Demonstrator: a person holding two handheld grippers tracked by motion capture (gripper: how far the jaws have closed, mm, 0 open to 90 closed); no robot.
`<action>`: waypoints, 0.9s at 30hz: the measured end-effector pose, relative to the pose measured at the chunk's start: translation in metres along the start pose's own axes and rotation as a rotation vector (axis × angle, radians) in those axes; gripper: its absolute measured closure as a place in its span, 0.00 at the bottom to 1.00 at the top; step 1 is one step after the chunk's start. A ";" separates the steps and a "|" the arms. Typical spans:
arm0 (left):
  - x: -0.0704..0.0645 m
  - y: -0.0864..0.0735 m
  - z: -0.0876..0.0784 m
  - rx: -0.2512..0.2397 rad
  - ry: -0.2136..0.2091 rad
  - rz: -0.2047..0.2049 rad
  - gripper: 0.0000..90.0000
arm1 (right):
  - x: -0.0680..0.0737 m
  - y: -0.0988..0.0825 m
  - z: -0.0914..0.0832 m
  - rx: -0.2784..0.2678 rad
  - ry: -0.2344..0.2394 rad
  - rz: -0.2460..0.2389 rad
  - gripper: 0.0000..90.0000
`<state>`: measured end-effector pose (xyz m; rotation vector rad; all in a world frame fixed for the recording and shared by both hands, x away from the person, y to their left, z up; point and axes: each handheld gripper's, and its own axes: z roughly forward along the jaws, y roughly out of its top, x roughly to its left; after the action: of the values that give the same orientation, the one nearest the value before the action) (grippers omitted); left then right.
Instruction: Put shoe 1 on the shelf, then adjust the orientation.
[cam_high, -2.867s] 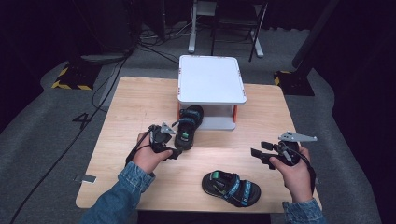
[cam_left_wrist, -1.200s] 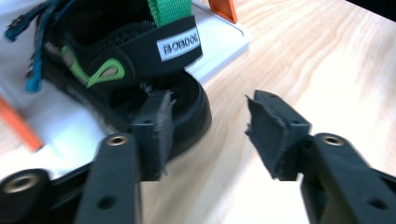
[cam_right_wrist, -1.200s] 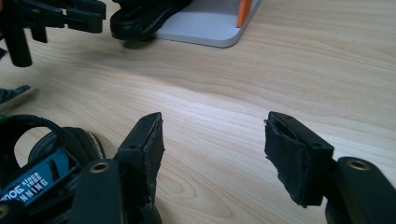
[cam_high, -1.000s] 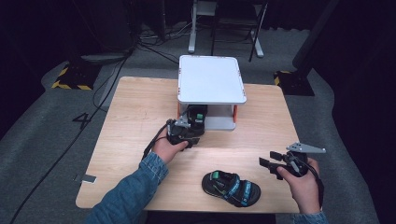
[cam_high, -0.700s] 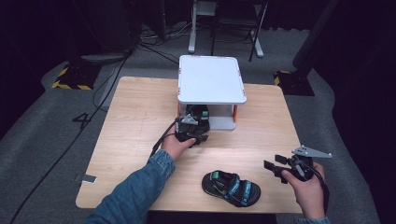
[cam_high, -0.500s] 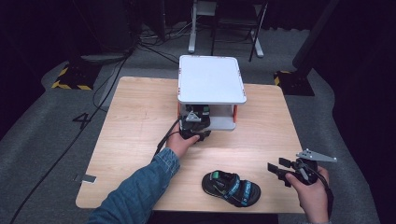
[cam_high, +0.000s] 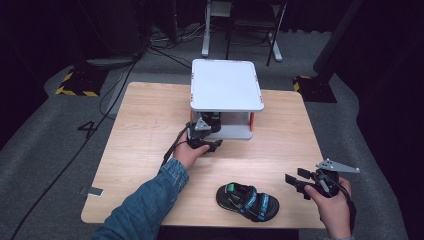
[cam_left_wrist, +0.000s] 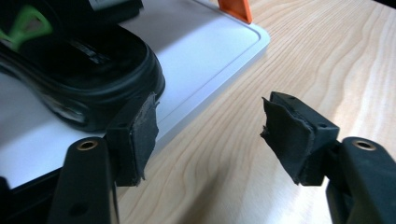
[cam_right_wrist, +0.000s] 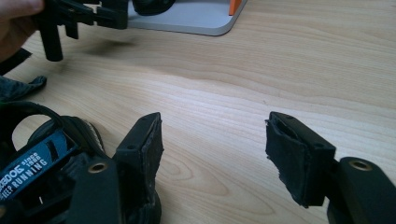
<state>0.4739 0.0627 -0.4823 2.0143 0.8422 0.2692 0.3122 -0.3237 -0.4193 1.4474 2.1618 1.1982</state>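
A light wooden table (cam_high: 150, 125) takes up most of the high view, standing on grey carpet with dark floor and cables beyond it. At the table's far middle stands a small white two-level shelf (cam_high: 226, 84) with orange posts; its flat top board is bare, and its lower white tray lies on the tabletop. On that lower tray, under the top board, sits a black sandal with green trim (cam_left_wrist: 70, 60), its rounded sole end at the tray's near edge. The person's left arm, in a blue denim sleeve (cam_high: 145, 205), reaches forward to the shelf's front left corner. There the left gripper (cam_left_wrist: 208, 133) sits just in front of the tray; its jaws have just been opening and now stand wide apart, with only bare table between the pads, while the left pad is right beside the sandal's sole, too close to tell whether it touches. A second sandal (cam_high: 248, 201), black with blue and green straps, lies on its side of the table near the front edge, well apart from the shelf. Just to its right, the right gripper (cam_right_wrist: 212, 154) is held in the person's hand near the table's front right corner, its jaws spread wide and holding nothing, the second sandal beside its left jaw.
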 end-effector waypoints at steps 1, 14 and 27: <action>-0.001 0.001 -0.006 0.005 -0.003 0.001 0.38 | 0.000 0.000 0.000 0.000 0.000 0.000 0.41; -0.020 0.008 -0.098 -0.040 0.031 0.031 0.35 | 0.008 0.022 0.014 -0.016 0.050 -0.040 0.41; -0.009 -0.013 -0.135 0.013 0.086 -0.001 0.33 | 0.021 0.039 0.032 0.004 0.107 -0.096 0.40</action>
<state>0.3951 0.1515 -0.4155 2.0262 0.9005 0.3528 0.3471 -0.2840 -0.4051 1.2927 2.2770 1.2647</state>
